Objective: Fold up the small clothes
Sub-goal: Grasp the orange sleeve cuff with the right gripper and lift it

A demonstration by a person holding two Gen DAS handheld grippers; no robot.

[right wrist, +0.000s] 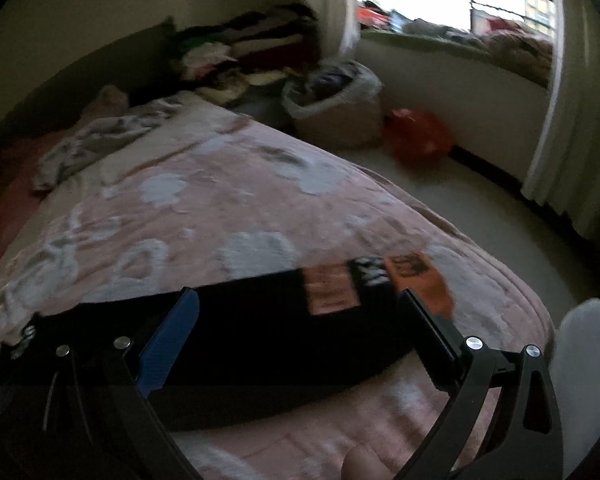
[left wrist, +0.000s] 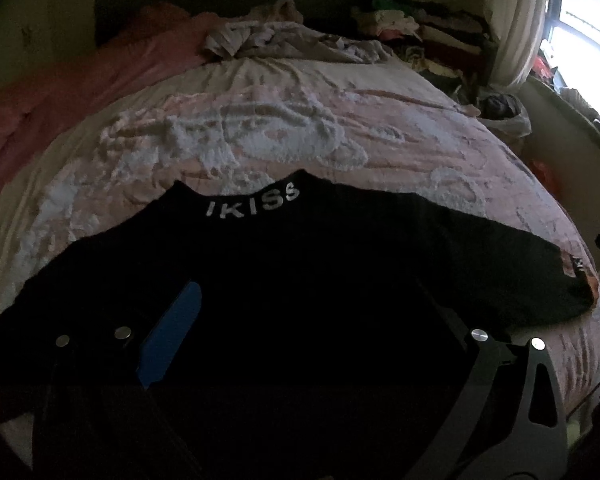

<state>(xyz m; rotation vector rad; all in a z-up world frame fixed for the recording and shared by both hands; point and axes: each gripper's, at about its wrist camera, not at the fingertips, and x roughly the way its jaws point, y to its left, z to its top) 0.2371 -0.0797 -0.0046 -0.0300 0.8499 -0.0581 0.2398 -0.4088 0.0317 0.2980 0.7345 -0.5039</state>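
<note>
With the black sweater [left wrist: 300, 264] spread flat on the bed [left wrist: 228, 128], both the left gripper [left wrist: 312, 304] and right gripper [right wrist: 300, 304] hover open, so the first fold seems next, needing a grip on a sleeve [right wrist: 340, 292].

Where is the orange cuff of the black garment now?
The orange cuff lies on the pink blanket near the bed's window-side edge; in the right wrist view it sits just beyond the open right tongs.
</note>
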